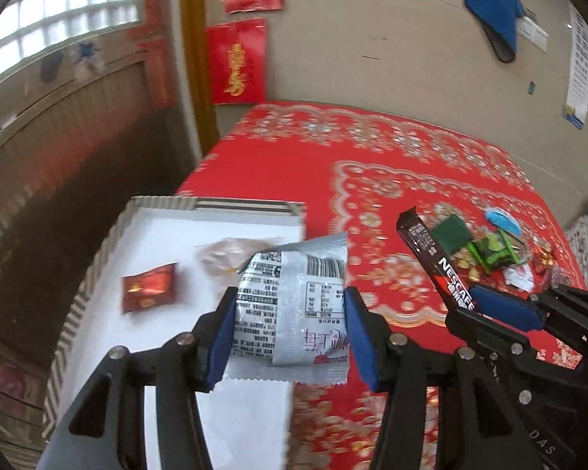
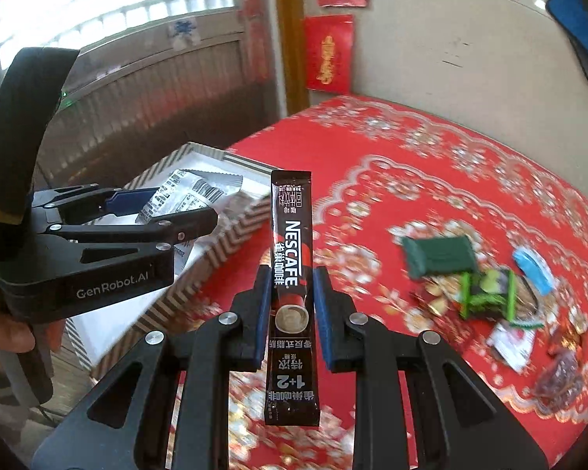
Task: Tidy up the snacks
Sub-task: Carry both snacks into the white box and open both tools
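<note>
A silver snack packet (image 1: 294, 305) is pinched between the blue pads of the left hand-held gripper (image 1: 290, 337), held above the white tray (image 1: 168, 235), in which a red wrapper (image 1: 149, 288) and a clear packet (image 1: 231, 254) are seen. A Nescafé stick (image 2: 292, 274) is clamped upright by the right hand-held gripper (image 2: 292, 313) over the red-clothed bench (image 2: 450, 180), where loose snacks (image 2: 486, 293) are scattered to the right.
</note>
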Available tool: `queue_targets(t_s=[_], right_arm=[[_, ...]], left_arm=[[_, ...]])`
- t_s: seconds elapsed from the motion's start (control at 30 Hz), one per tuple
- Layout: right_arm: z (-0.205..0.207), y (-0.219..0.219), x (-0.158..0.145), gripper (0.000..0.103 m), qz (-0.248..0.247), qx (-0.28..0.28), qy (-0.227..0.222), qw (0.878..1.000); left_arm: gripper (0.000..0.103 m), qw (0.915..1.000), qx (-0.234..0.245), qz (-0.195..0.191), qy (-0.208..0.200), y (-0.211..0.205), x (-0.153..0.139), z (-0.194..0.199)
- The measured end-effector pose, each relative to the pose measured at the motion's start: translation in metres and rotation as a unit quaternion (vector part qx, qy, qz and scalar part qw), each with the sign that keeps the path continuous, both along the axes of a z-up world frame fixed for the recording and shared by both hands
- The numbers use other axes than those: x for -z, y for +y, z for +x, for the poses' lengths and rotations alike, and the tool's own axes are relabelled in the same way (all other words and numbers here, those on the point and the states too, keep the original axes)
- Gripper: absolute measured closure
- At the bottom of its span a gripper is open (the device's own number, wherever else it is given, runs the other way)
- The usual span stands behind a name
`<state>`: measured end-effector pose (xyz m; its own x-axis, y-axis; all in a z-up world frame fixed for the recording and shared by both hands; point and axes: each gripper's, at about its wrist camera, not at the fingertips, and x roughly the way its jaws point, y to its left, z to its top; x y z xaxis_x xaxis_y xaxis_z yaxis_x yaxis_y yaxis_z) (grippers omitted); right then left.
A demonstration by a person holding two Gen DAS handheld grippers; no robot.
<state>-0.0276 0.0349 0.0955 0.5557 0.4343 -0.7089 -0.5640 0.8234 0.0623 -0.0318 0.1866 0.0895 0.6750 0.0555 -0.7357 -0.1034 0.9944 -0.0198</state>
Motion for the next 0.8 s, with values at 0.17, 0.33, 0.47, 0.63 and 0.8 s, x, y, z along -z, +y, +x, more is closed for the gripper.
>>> queue_targets(t_s=[0.17, 0.33, 0.47, 0.63, 0.8], right_arm=[[0.0, 0.031, 0.0, 0.083, -0.001, -0.017, 0.001, 1.0], [-0.002, 0.057, 0.002, 0.083, -0.005, -0.03, 0.001, 1.0], [0.001, 0.071, 0.004, 0.083, -0.003, -0.034, 0.008, 0.999], [0.007, 0.093, 0.005, 0.083, 0.007, -0.045, 0.025, 0.999], [0.017, 0.122, 0.015, 0.083, 0.015, -0.063, 0.064, 0.996]], left_arm=[[0.048, 0.9997, -0.023, -0.001, 0.005, 0.028, 0.006, -0.005], [0.048, 0.999, -0.042, -0.005, 0.01, 0.052, 0.012, -0.01], [0.048, 0.9983, -0.056, -0.005, 0.015, 0.068, 0.017, -0.011], [0.048, 0.9965, -0.077, -0.005, 0.03, 0.091, 0.028, -0.01], [0.048, 0.9941, -0.098, -0.003, 0.047, 0.107, 0.04, -0.01]])
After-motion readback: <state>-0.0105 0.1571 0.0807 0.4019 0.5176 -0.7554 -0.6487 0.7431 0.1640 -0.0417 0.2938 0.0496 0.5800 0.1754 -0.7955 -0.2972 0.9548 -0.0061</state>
